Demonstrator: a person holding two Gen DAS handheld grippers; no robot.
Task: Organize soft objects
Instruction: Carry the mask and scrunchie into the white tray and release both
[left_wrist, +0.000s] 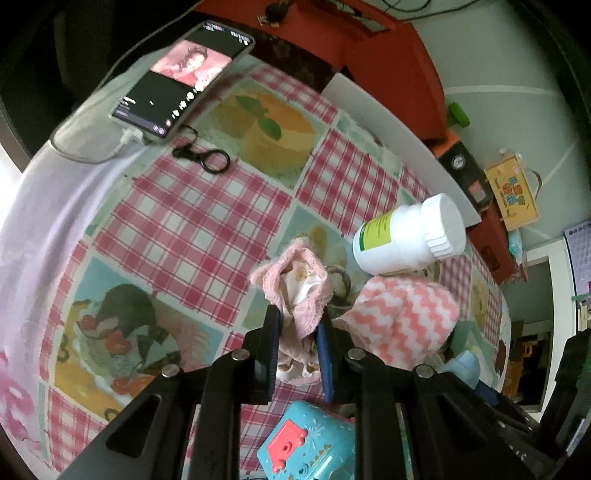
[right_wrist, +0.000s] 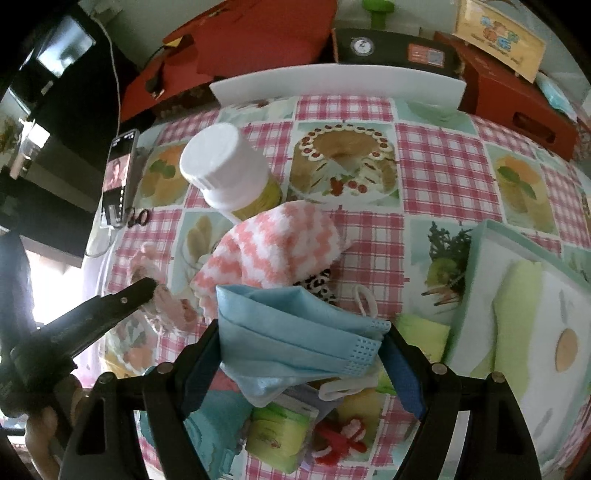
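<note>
The left gripper (left_wrist: 300, 325) pinches a pink cloth (left_wrist: 295, 291) standing upright beside the white bottle (left_wrist: 406, 236), while the right gripper (right_wrist: 301, 343) clamps a blue mask (right_wrist: 295, 328) lying crosswise between its fingers.

- The left tool (left_wrist: 299, 325), low in the middle of the left wrist frame, is matte black plastic: two angular arms with triangular cut-outs.
- Four round silver screw heads sit on its linkage; a blue pad lines the right finger (left_wrist: 325, 354).
- The right tool (right_wrist: 301, 343), at the bottom of the right wrist frame, has the same black build, silver screws and blue pads.
- Bare skin of a hand (right_wrist: 38, 437) shows at the lower left.
</note>
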